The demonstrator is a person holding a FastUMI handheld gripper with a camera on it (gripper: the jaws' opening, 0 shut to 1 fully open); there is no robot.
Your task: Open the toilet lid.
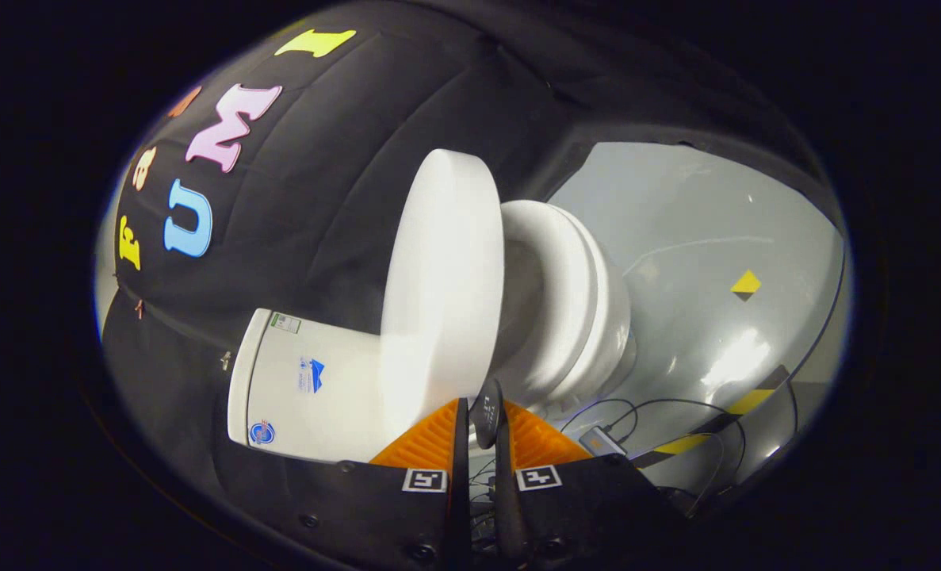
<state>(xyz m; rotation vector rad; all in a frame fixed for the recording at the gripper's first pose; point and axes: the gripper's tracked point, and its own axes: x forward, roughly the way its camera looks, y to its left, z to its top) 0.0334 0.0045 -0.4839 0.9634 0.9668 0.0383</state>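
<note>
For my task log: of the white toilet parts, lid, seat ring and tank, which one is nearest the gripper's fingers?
The lid, raised off the seat ring, lies just ahead of the nearly closed gripper.

A black cloth wall (319, 182) backs a glossy grey floor (700, 262) bearing a yellow-and-black diamond marker (746, 285), striped tape (747, 402) and loose dark cables (676, 412).

The toilet lid (446, 285) stands raised off the seat (553, 293), between seat and cistern (304, 385). The gripper (482, 420) sits at the lid's edge, its fingers nearly together with a thin dark tab between them. Cables (660, 420) lie on the grey floor (716, 238) beyond.
</note>
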